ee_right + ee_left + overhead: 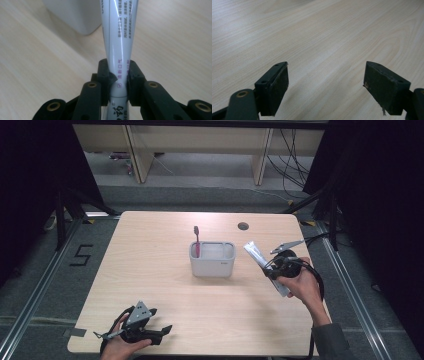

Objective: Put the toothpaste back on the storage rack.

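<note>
Clamping the white printed toothpaste tube (117, 50) between its fingers (103, 75), the right gripper (281, 268) holds it near the grey plastic caddy (212, 265); left gripper (325, 87) fingers gape apart over the pale wooden tabletop (150, 270).

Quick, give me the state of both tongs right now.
Left tongs: open, nothing between the jaws, low over the table.
Right tongs: shut on the toothpaste tube, beside the white holder.

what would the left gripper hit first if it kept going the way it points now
Probably nothing but bare table: the left gripper has open jaws with only wood grain ahead. In the high view it aims right along the near edge; depth is unclear.
</note>
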`<state>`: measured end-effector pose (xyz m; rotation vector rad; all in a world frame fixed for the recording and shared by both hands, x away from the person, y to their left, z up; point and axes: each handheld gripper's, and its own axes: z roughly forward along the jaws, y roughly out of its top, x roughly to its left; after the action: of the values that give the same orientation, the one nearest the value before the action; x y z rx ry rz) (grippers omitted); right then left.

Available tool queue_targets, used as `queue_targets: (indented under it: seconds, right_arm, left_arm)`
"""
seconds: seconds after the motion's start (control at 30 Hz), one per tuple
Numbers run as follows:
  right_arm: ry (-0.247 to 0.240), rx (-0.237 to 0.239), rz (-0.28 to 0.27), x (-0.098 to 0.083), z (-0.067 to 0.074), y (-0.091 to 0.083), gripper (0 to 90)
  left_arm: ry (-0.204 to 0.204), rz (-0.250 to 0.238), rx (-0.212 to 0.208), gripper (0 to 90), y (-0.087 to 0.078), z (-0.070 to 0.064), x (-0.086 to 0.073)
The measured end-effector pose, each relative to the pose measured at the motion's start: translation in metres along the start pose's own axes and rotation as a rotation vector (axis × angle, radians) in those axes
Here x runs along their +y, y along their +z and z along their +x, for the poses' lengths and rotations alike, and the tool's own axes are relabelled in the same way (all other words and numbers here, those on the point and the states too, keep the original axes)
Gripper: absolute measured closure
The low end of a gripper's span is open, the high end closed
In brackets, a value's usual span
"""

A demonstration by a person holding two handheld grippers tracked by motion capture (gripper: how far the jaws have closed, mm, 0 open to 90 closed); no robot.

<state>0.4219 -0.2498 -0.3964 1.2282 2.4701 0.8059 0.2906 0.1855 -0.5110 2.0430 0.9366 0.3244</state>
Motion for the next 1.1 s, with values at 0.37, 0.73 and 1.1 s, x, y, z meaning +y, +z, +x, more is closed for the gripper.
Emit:
queue_targets:
  seconds: [0.37, 0.73, 1.1]
  right_arm:
    - [-0.015, 0.014, -0.134, 0.031, 0.001, -0.004, 76.6]
    - [0.001, 0.047, -0.23, 0.067, 0.012, 0.002, 76.6]
    - [0.035, 0.062, -0.311, 0.098, 0.026, 0.014, 76.7]
  left_arm:
    - [0.0, -0.007, 0.004, 19.5, -0.001, 0.001, 0.0]
    - [0.003, -0.006, 0.001, 19.4, -0.002, 0.002, 0.0]
    - [0.004, -0.007, -0.001, 19.4, -0.002, 0.002, 0.001]
